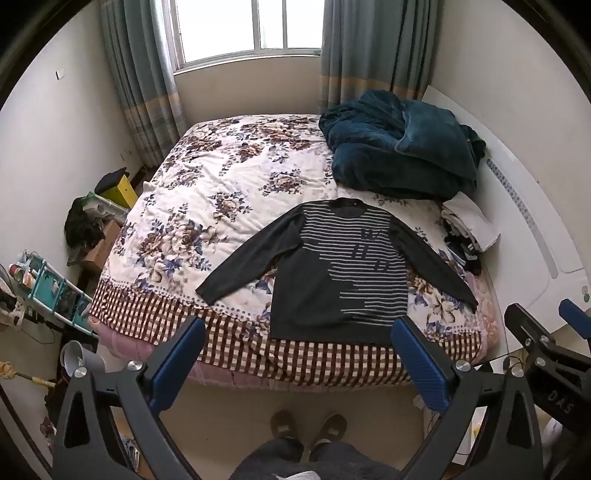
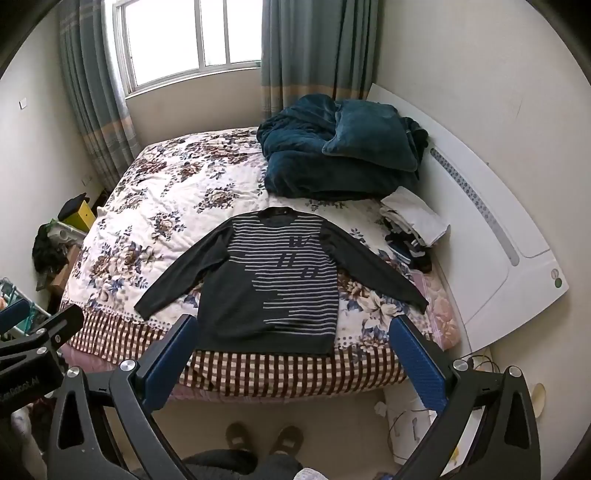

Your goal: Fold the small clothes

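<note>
**Ana:** On the far side of the room, what takes up the most space?

**Ben:** Past the bare floor, the bed [image 1: 177, 206] fills nearly the whole room, covered by a floral quilt with a red-and-cream checked border along the near edge. Behind it a window [image 1: 251, 26] sits between grey-green curtains [image 1: 144, 74]. A white headboard [image 2: 491, 206] runs along the right side of the bed.

**Ana:** And on the bed itself?

**Ben:** A teal blanket [image 1: 399, 147] is heaped at the far right corner. Nearer, the dark sweater [image 1: 332, 266] lies flat and face up, neck toward the window, hem at the checked border. Grey stripes cross its chest and right half; both sleeves are spread out and angled down to either side.

**Ana:** Anything beside it?

**Ben:** A small stack of folded clothes [image 2: 413, 221], white on top with darker pieces below, sits by the headboard, just beyond the sweater's right sleeve.

**Ana:** The tongs?

**Ben:** The left gripper [image 1: 297, 354] hangs above the near bed edge with its blue-padded jaws spread wide and nothing between them. The right gripper [image 2: 291, 354] is the same: jaws fully apart, empty, tilted down toward the sweater's hem. Neither touches the fabric.

**Ana:** Smallest things?

**Ben:** Two slippered feet [image 1: 308, 428] stand on the floor below the grippers, toes toward the bed.
</note>
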The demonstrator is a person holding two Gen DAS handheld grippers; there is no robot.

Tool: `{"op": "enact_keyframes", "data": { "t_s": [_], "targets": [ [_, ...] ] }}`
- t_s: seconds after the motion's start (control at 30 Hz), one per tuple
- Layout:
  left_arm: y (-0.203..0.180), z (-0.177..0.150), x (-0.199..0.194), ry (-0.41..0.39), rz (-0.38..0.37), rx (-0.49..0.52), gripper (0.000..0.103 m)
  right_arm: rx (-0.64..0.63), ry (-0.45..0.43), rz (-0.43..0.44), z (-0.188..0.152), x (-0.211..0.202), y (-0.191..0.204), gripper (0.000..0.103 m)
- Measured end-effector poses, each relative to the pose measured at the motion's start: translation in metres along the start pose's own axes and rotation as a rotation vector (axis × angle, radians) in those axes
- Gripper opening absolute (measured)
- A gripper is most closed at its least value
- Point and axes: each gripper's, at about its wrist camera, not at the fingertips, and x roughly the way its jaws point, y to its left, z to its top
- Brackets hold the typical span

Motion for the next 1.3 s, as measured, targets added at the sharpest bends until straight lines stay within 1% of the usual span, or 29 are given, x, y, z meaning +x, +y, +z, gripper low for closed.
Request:
{"op": "enact_keyframes", "data": {
  "t_s": [0.23, 0.4, 0.8, 1.03, 1.17, 1.3],
  "targets": [
    [0.005, 0.000, 0.000, 0.000, 0.000, 0.003, 0.103, -0.003, 0.000, 0.000, 0.000, 0.003, 0.000, 0.103],
    [0.003, 0.010, -0.002, -0.004, 0.005, -0.004, 0.103, -0.004, 0.000, 0.002, 0.001, 0.004, -0.001, 0.103],
    [0.006, 0.018, -0.007, -0.014, 0.017, -0.004, 0.103, -0.003, -0.001, 0.004, 0.006, 0.002, -0.004, 0.103],
    [0.000, 0.019, -0.007, -0.019, 0.022, -0.003, 0.103, -0.004, -0.003, 0.007, 0.007, 0.001, -0.004, 0.103],
    [-0.002, 0.017, -0.008, -0.022, 0.024, 0.001, 0.103, -0.003, -0.004, 0.012, 0.016, 0.002, -0.006, 0.103],
    [-0.003, 0.017, -0.009, -0.025, 0.026, 0.002, 0.103, -0.005, -0.006, 0.012, 0.016, 0.001, -0.007, 0.103]
  ]
}}
